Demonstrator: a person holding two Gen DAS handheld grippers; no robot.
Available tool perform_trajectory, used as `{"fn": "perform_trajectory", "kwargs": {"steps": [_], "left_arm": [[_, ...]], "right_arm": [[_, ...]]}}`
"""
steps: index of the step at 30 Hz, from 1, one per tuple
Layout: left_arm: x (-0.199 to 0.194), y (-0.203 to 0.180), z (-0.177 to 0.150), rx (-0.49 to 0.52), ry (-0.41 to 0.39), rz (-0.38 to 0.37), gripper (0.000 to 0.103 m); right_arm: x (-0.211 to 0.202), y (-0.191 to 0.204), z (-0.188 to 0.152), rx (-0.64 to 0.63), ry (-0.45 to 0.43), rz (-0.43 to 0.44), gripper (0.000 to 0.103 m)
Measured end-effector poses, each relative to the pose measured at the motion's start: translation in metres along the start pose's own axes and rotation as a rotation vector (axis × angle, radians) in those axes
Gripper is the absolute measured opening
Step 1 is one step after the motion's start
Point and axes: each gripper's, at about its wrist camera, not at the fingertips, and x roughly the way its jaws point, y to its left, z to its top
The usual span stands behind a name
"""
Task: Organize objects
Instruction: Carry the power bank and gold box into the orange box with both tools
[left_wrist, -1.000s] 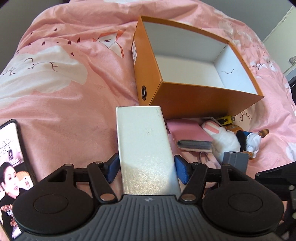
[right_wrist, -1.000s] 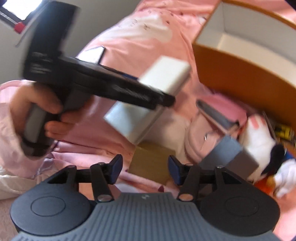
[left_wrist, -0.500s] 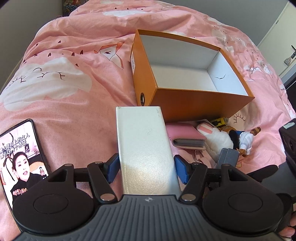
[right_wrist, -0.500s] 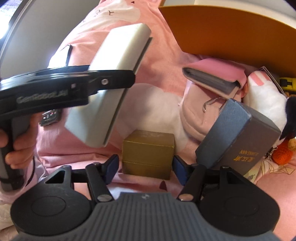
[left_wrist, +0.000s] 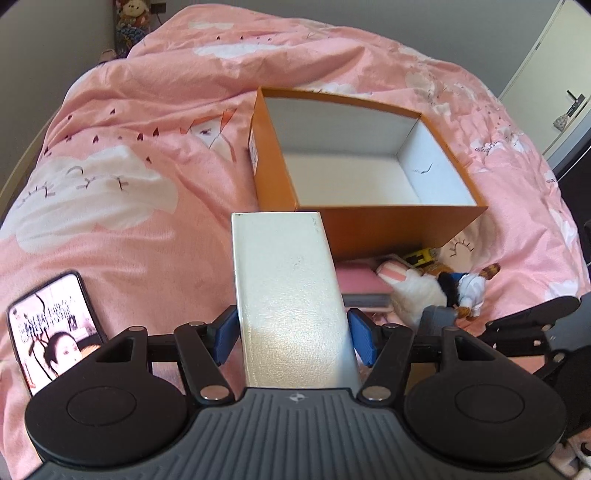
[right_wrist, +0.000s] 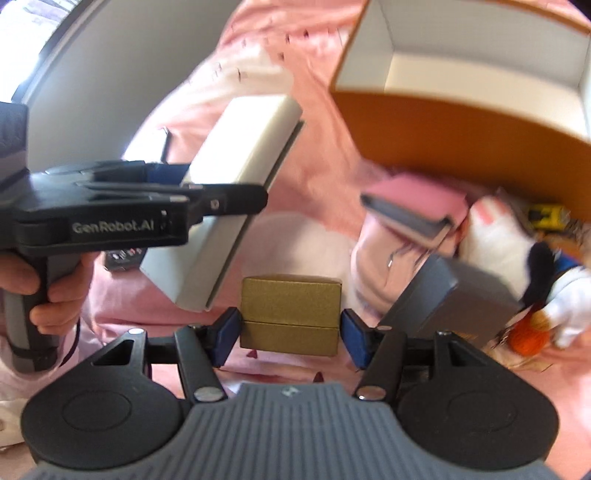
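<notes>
The left gripper (left_wrist: 291, 338), clamped on a long white box (left_wrist: 286, 291), has lifted it clear of the pink duvet (left_wrist: 122, 206), so the empty orange storage box (left_wrist: 369, 162) at upper centre now sits lower in frame, its near rim just beyond the white box's far end: a drop-in looks close. In the right wrist view, the right gripper (right_wrist: 290, 338) has settled around a gold box (right_wrist: 290, 314) at lower centre, pads not quite touching its sides. A grey box (right_wrist: 443, 299) and a plush toy (right_wrist: 495, 240) crowd the right; open bedding lies left
</notes>
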Motion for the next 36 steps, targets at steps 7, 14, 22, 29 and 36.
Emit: {"fn": "perform_trajectory", "kwargs": {"steps": [7,14,22,29,36], "left_arm": [[-0.016,-0.017,0.033,0.048,-0.071,-0.034,0.072],[0.003,-0.044,0.094,0.074,-0.121,-0.093,0.072],[0.094,-0.07,0.152,0.046,-0.058,-0.033,0.072],[0.171,-0.071,0.148,0.055,0.064,0.09,0.072],[0.207,-0.069,0.135,0.088,0.157,0.174,0.072]], "right_arm": [[-0.063,-0.013,0.019,0.003,-0.169,-0.028,0.061],[-0.116,-0.045,0.05,0.059,-0.364,-0.105,0.061],[-0.13,-0.112,0.1,0.179,-0.462,-0.174,0.061],[-0.082,-0.167,0.126,0.265,-0.395,-0.191,0.061],[-0.044,-0.194,0.14,0.302,-0.323,-0.173,0.061]]}}
